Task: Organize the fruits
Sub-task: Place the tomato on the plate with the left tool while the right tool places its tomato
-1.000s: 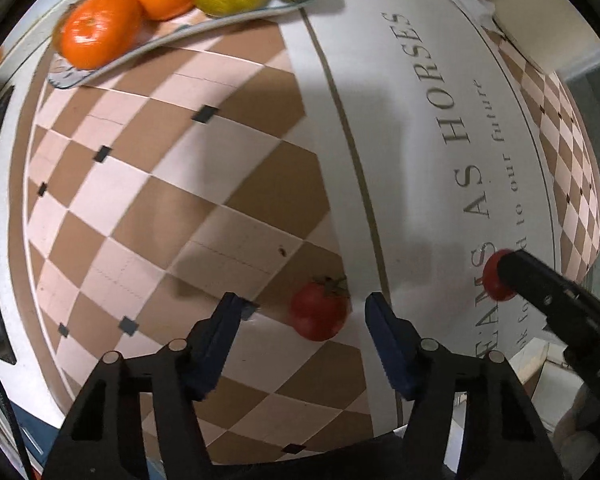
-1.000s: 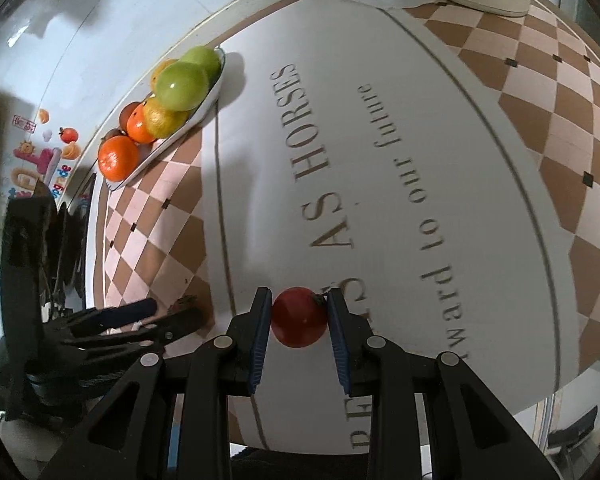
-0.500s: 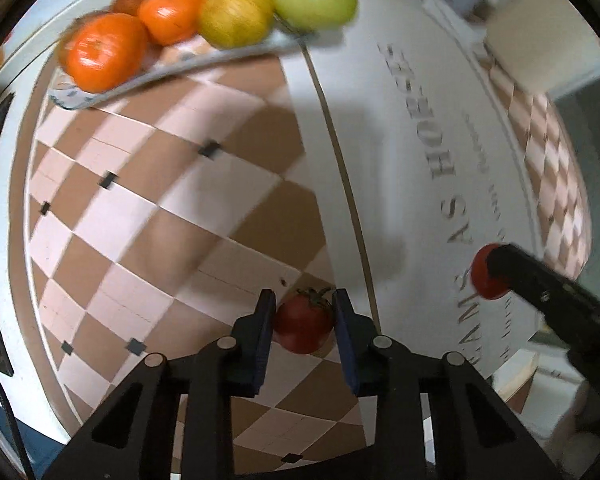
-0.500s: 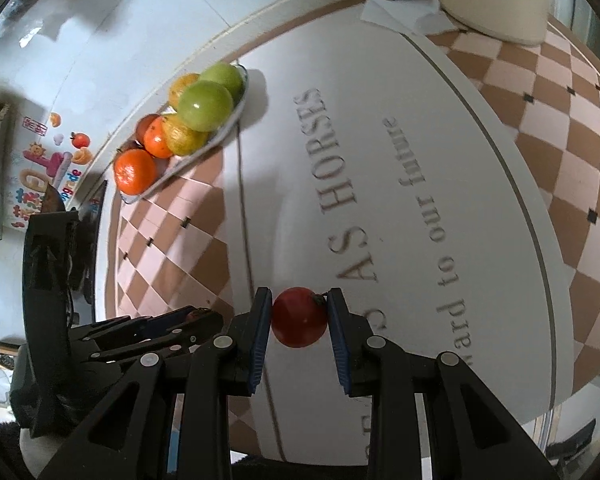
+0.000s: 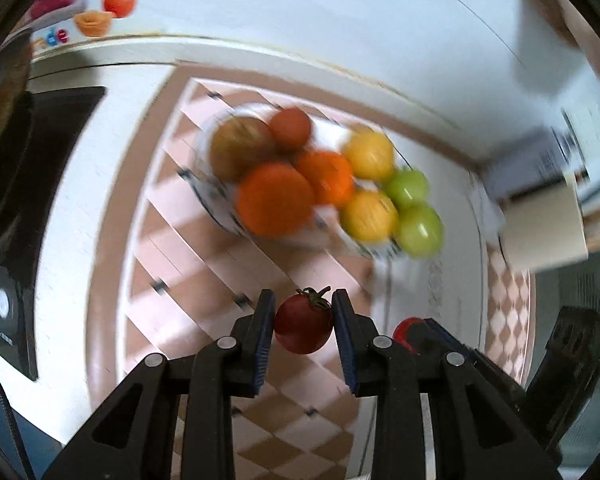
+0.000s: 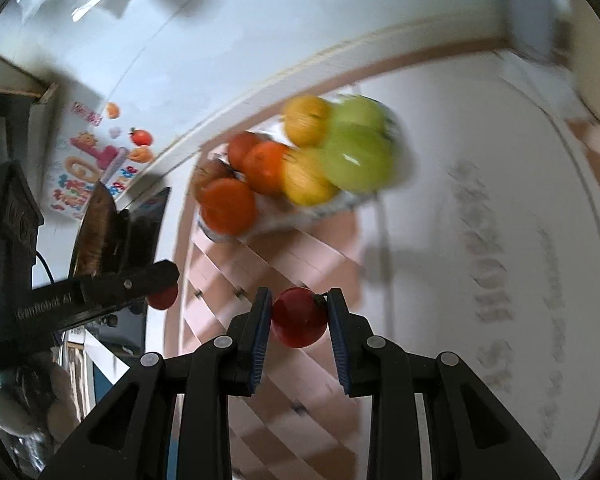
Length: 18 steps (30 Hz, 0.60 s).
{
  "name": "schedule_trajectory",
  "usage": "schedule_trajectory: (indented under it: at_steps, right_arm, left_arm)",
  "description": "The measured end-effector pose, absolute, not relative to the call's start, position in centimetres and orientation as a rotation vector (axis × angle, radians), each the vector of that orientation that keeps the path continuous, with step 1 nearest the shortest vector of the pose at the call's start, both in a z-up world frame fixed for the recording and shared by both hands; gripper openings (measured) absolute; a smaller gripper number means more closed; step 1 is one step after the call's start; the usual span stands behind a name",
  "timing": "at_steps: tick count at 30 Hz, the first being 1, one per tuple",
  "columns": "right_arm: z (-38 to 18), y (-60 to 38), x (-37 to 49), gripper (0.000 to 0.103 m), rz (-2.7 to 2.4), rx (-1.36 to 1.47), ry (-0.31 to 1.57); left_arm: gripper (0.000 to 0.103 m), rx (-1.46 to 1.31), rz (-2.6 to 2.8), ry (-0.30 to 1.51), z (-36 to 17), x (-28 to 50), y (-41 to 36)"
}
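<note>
**Two grippers, each carrying a tomato near the fruit plate**

A table covered with a brown-and-cream checked cloth (image 5: pixel 172 264) is standing against a white wall bearing cartoon stickers (image 6: pixel 100 160). The left gripper (image 5: pixel 303 322) is clamping a dark red tomato (image 5: pixel 303 326) between its blue pads, stem upward, lifted clear of the cloth. The right gripper (image 6: pixel 298 318) is squeezing a second red tomato (image 6: pixel 298 318) the same way. Ahead of both grippers, a blurred plate (image 5: pixel 216 204) is holding oranges (image 5: pixel 276 198), yellow fruits (image 5: pixel 370 216) and green apples (image 5: pixel 420 228). The right gripper is sitting just right of the left one.
</note>
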State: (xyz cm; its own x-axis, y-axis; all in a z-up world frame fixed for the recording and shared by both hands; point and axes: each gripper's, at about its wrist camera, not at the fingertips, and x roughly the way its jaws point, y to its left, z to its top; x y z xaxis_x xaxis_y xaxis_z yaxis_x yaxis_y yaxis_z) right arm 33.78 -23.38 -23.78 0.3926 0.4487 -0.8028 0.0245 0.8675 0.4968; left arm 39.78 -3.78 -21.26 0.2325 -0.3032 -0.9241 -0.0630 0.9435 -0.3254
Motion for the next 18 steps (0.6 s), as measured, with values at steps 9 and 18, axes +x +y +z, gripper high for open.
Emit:
schedule_trajectory:
  at_steps: [9,18]
  right_arm:
    - [-26.1,-17.8,41.7,0.031,0.305,0.328,1.146]
    - [-27.7,-16.1,43.7,0.033,0.302,0.244,1.181]
  left_arm:
    - [0.026,-0.412,-0.082,1.378,-24.3,46.5,1.5]
    - [0.031,-0.459,-0.066,1.436,-26.9,48.7,2.5]
